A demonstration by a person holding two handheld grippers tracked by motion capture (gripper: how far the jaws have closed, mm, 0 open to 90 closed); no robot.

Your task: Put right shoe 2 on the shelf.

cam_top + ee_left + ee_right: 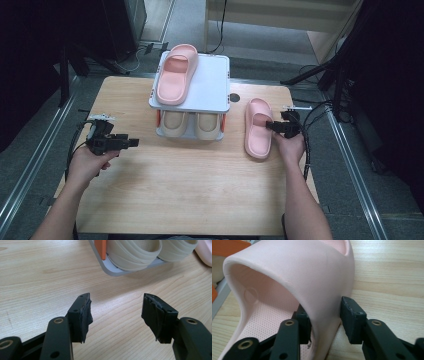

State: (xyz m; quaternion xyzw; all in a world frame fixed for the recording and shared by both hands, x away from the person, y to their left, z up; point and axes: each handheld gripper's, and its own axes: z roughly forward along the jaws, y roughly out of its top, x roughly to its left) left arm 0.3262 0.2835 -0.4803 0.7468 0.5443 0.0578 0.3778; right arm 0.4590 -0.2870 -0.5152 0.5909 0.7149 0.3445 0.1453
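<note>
I read the right gripper (pixel 271 126) at centre right of the high view, jaws clamped on the strap wall of a pink slipper (pixel 258 128) lying on the counter (pixel 175 190). Just left of it stands a two-level rack (pixel 210 85), the nearest obstacle. Count: two pink slippers, the second slipper (pixel 176 73) on the rack top; two beige slippers (pixel 185 124) below, toes hidden. The left gripper (pixel 134 143), jaws apart, hovers at centre left over bare wood.

No readable text or labels
</note>
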